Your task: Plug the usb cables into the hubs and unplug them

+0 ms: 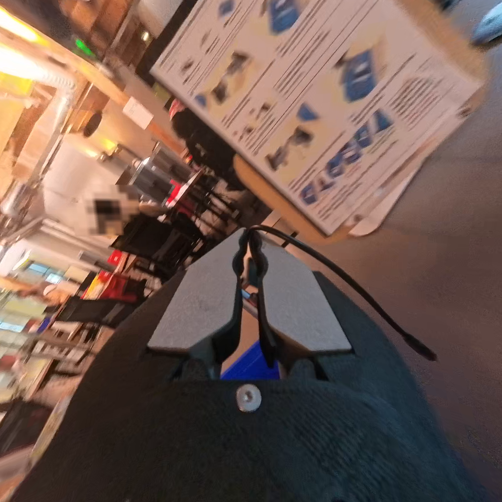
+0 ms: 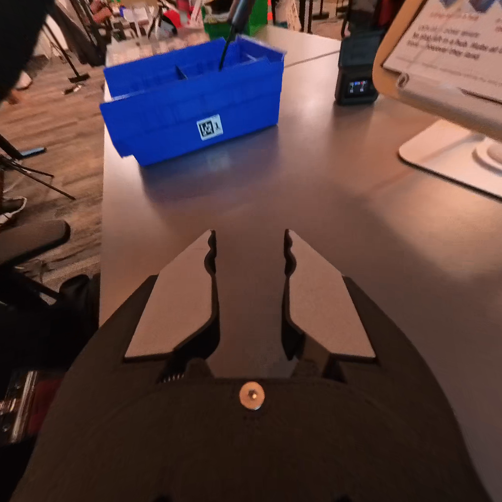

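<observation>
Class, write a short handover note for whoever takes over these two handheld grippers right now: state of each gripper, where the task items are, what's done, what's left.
Left gripper: shut on a thin black cable, lifted in the air; its free end dangles.
Right gripper: open, empty, low over the table.
Blue bin: on the table's far end; a black cable end hangs into it.
No hub visible in either view.
Done: cable picked up.
Left: find hub, plug in, unplug.
</observation>
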Motion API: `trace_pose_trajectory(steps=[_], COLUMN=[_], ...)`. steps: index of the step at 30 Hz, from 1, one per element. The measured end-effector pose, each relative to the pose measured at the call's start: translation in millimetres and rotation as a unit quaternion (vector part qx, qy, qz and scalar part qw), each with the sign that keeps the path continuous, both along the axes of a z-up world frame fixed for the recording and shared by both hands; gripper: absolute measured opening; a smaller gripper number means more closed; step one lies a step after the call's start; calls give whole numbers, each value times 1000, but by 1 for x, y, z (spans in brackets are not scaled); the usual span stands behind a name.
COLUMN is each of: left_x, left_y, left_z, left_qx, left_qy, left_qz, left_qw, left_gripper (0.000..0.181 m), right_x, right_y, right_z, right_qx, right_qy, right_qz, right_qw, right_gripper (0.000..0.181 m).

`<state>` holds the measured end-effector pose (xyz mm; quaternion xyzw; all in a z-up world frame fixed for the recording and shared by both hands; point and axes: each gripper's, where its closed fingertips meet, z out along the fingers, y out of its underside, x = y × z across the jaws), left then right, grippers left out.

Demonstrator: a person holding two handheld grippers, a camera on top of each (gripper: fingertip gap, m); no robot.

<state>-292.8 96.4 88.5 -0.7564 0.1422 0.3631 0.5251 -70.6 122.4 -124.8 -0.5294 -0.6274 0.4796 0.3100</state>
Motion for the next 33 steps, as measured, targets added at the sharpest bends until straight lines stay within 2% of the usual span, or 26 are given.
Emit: trace_pose_trajectory(steps=[3, 6, 8, 11, 13, 15, 18, 20, 22, 25, 27, 30, 33], left_x=[58, 101, 126, 147, 161, 174, 198, 208, 204, 200, 204, 212, 223], left_y=[22, 38, 44, 51, 56, 60, 62, 59, 53, 37, 29, 26, 24], left_z=[-9, -18, -22, -28, -30, -29, -23, -15, 5, 43, 54, 43, 22], left_qx=[6, 5, 6, 5, 5, 2, -13, -21, -11, 7, 4, -23, -42], left_qy=[-12, -37, -61, -93, -129, -144, -139, -123, -91, -63, -76, -91, -90], left_qz=[-98, -178, -231, -276, -308, -326, -364, -375, -363, -356, -364, -366, -374], left_qw=[995, 983, 971, 957, 943, 934, 921, 919, 927, 932, 928, 926, 922], left_gripper=[2, 2, 2, 1, 0, 0, 1, 1, 1, 1, 1, 1, 1], right_x=[-24, -45, -56, -59, -52, -47, -52, -48, -42, -37, -34, -20, -9], right_y=[0, 6, 15, 25, 15, 7, 18, 15, 11, 13, 11, -6, -20], right_z=[25, 43, 46, 45, 52, 61, 63, 67, 69, 68, 70, 76, 73], right_qx=[-15, -46, -64, -92, -132, -148, -113, -115, -129, -134, -127, -143, -128], right_qy=[17, 17, 19, 55, 82, 97, 101, 113, 122, 126, 133, 142, 134], right_qz=[33, 74, 78, 84, 132, 164, 117, 126, 146, 152, 156, 212, 245], right_qw=[999, 996, 995, 991, 979, 970, 981, 979, 973, 971, 971, 956, 952], right_gripper=[48, 58, 64, 66, 88, 76, 90, 89, 94, 93, 92, 81, 80])
